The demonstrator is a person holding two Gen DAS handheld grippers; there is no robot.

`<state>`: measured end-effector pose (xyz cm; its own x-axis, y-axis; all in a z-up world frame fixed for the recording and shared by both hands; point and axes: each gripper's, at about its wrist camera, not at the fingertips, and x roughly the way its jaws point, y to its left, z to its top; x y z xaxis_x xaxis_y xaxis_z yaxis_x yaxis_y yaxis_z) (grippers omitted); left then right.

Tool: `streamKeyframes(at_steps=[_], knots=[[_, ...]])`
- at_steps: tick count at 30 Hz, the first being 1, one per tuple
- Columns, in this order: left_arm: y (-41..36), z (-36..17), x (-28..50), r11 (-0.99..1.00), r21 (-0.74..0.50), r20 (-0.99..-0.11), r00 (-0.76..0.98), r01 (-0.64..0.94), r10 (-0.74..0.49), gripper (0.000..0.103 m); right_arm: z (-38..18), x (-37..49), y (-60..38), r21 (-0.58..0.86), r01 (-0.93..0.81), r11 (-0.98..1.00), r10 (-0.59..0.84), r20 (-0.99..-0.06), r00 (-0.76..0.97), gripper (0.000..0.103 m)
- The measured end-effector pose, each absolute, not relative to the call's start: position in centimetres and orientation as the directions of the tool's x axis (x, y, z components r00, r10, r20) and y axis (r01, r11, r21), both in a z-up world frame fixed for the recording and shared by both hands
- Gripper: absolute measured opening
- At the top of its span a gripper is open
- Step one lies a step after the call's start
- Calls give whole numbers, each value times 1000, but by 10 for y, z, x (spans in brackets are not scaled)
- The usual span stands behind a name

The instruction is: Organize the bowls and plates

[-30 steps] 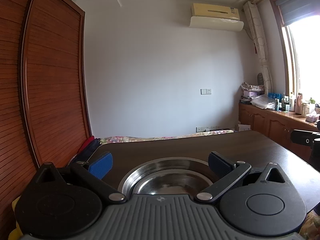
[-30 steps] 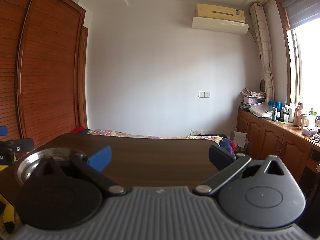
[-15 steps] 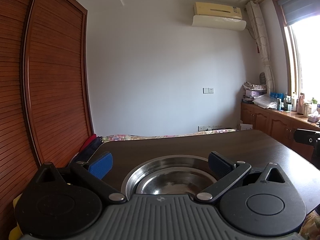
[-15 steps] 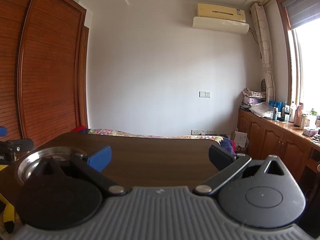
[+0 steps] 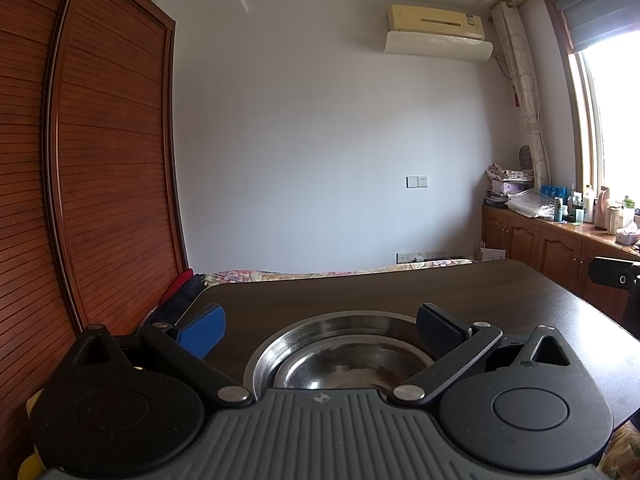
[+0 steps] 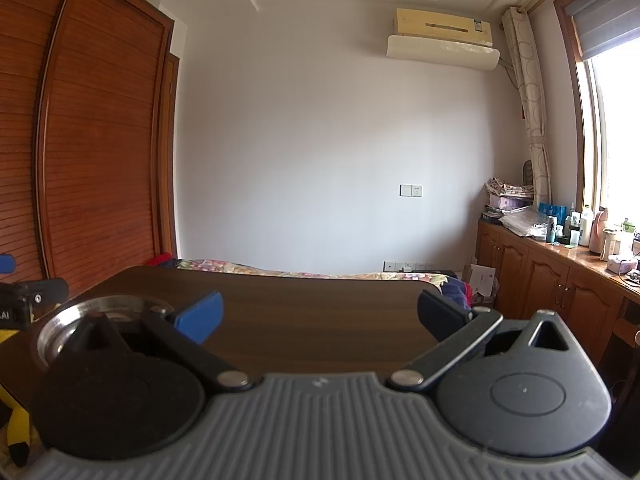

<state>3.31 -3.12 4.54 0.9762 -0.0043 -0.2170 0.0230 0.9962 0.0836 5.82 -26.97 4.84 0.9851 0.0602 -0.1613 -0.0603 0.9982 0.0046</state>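
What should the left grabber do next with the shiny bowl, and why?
Probably ease the left gripper forward and down to the steel bowl until one finger goes over its rim. The fingers are wide open with the bowl lying between them on the dark table, and they grip nothing. The right gripper is open over bare table.

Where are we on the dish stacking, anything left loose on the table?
Looks done: steel dishes sit nested as one stack on the dark table; how many, I cannot tell. In hand: nothing. The left hand-held gripper is open, the stack in front of it; the right hand-held gripper is open over bare wood. Left: no other dishes show in either view, so perhaps only backing away.
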Motion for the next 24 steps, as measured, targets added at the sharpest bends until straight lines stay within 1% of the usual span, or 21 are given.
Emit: streamKeyframes(at_steps=[24], knots=[[-32,45,31,996,87,-213,977,23,-4,103,48,58,-267,6,-61,998,61,-166,984,103]])
